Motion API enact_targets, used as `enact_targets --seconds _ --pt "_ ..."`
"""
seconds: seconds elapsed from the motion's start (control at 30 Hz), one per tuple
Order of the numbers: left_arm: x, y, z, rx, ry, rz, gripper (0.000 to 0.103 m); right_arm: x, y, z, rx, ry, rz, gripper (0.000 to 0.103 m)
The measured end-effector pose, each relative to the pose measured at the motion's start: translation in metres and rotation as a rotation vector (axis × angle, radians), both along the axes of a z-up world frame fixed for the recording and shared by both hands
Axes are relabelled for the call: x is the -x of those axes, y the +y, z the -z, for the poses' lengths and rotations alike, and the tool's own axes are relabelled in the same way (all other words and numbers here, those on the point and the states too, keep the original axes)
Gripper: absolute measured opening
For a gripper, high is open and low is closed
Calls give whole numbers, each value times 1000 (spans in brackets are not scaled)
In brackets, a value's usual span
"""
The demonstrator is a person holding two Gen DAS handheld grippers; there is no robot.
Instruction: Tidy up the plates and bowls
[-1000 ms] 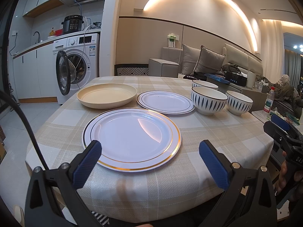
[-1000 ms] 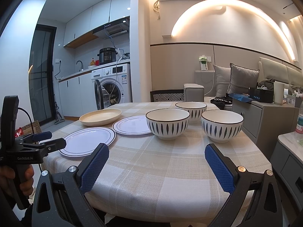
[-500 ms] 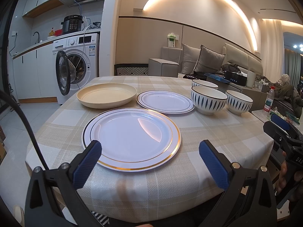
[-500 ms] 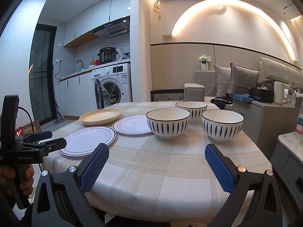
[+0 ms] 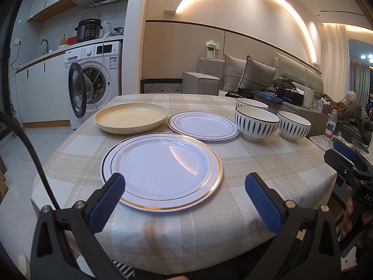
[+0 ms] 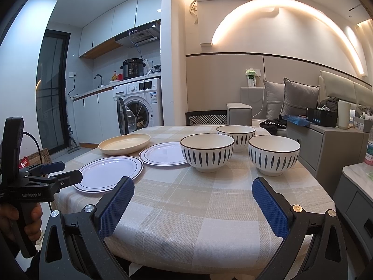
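A large white gold-rimmed plate (image 5: pixel 160 170) lies nearest on the round table, also in the right wrist view (image 6: pixel 109 172). Behind it are a smaller white plate (image 5: pixel 202 126) (image 6: pixel 163 154) and a beige deep plate (image 5: pixel 130 117) (image 6: pixel 124 143). Three white bowls with dark leaf marks stand to the right: the nearest-left one (image 5: pixel 256 123) (image 6: pixel 206 150), the right one (image 5: pixel 294 126) (image 6: pixel 274 154) and the far one (image 5: pixel 250 103) (image 6: pixel 235 134). My left gripper (image 5: pixel 184 193) is open at the big plate's near edge. My right gripper (image 6: pixel 193 200) is open, short of the bowls.
The checked tablecloth (image 6: pixel 198 210) hangs over the table's near edge. A washing machine (image 5: pixel 93 79) with its door open stands back left. A sofa with cushions (image 5: pixel 251 77) and a cluttered side cabinet (image 6: pixel 326 135) stand at the right. A water bottle (image 5: pixel 331 123) stands on a low counter.
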State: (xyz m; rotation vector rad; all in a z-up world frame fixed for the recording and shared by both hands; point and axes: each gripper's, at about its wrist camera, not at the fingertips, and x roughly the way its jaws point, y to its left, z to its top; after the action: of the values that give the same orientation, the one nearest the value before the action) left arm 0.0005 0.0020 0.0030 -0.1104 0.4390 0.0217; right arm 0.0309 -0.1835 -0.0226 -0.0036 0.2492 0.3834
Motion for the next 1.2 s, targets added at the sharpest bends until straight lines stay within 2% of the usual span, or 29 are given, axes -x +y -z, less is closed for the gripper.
enact_targets --seconds 1.2 --pt "2 1 0 -4 2 -1 103 -1 1 3 -2 15 -18 103"
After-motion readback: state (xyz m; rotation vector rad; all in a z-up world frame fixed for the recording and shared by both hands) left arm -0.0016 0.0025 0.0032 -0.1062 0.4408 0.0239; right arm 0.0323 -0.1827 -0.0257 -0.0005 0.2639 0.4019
